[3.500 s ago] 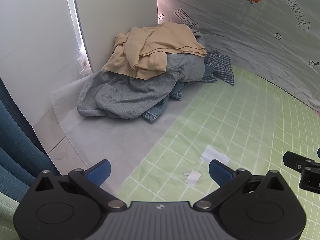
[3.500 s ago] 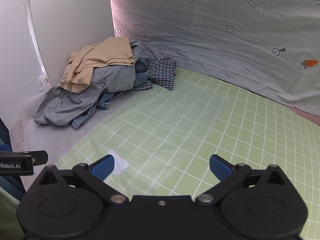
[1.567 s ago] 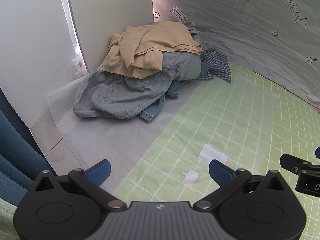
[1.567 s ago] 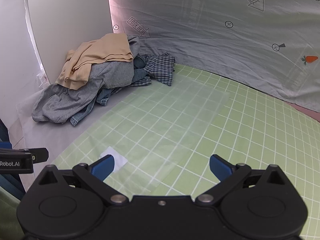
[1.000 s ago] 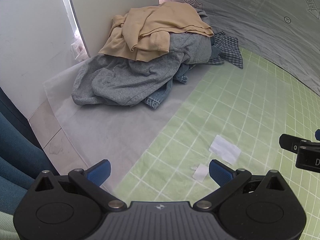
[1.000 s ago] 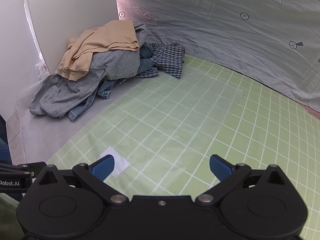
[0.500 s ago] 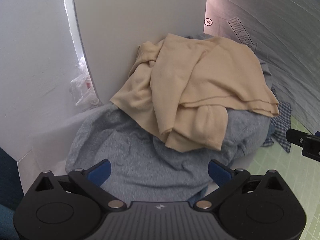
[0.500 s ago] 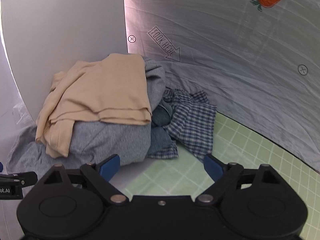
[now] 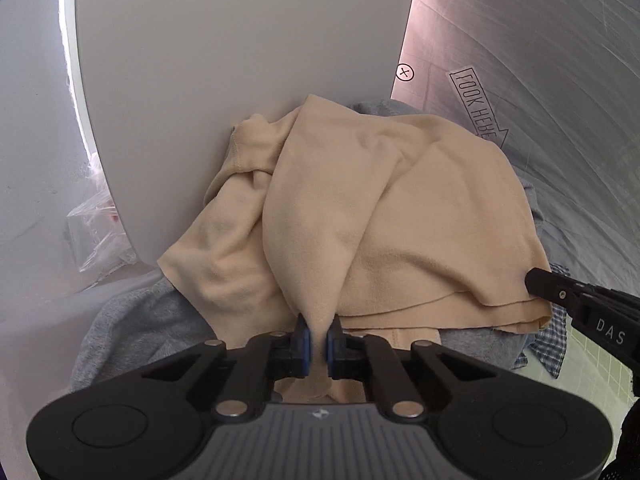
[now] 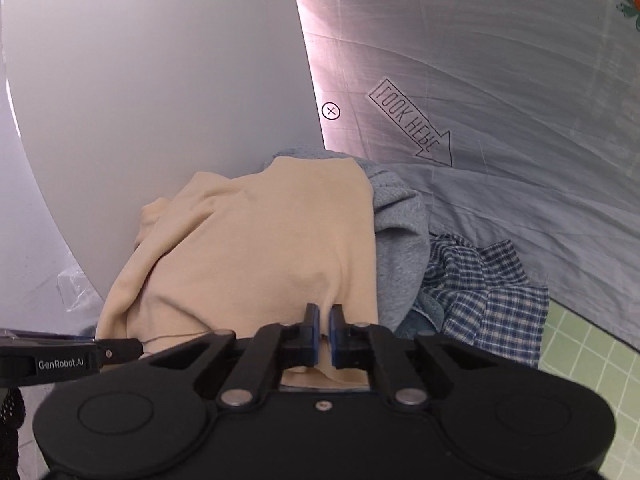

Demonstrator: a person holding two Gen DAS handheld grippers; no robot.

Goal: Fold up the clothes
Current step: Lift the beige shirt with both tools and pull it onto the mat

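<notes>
The beige garment (image 9: pixel 384 216) lies on top of a heap of clothes pushed into the far corner of the floor, where a plain white panel (image 9: pixel 240 60) meets a grey printed sheet (image 10: pixel 500 80) hung as a backdrop. The left gripper (image 9: pixel 317 338) has its blue-padded fingers pressed together on a fold of that beige cloth, which rises to a peak between the pads; the jaws are closing on it. The right gripper (image 10: pixel 325 330) pinches the same garment nearer its right side, its jaws likewise closing with cloth bunched between them.

Under the beige piece lies a grey sweatshirt (image 10: pixel 400 216), showing on the right of the heap and spreading out at lower left in the left wrist view. To the right of it, against the foot of the sheet, a blue and white checked shirt (image 10: pixel 488 292) lies crumpled, with a bit of blue denim (image 10: pixel 428 312) just beside it. A green mat (image 10: pixel 592 344) with a white grid covers the floor at the right edge.

The sheet carries an arrow outline with the words "LOOK HERE" (image 10: pixel 408 120), printed mirror-wise on some letters, a small circled cross (image 10: pixel 331 111) and part of a carrot drawing (image 10: pixel 632 6) at the upper right edge. The left tool's side reads "GenRobot.AI" in the right wrist view; the right tool's side shows "DAS" in the left wrist view. A crumpled clear plastic bag (image 9: pixel 96 232) lies at the left foot of the panel.
</notes>
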